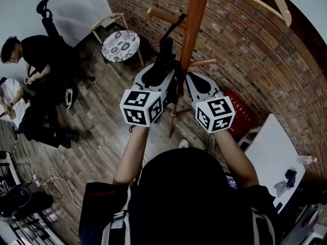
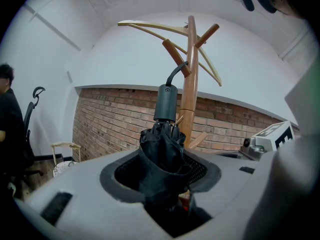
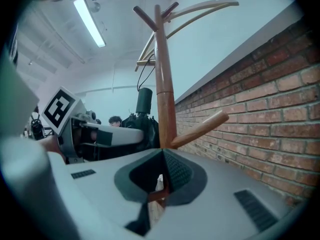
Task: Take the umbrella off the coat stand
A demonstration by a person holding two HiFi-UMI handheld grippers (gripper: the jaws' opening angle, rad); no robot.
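Note:
A wooden coat stand rises in front of me against the brick wall. A folded black umbrella hangs by its strap from a peg, handle uppermost. My left gripper is shut on the umbrella's bunched canopy; in the head view this left gripper sits just left of the pole with the umbrella sticking out past it. My right gripper is level with it on the pole's right. In its own view the right gripper has its jaws together, holding nothing, the pole right behind them.
A lower peg juts out to the right above my right gripper. A person sits in an office chair at the left, near a round patterned stool. A red object and a white table stand by the brick wall.

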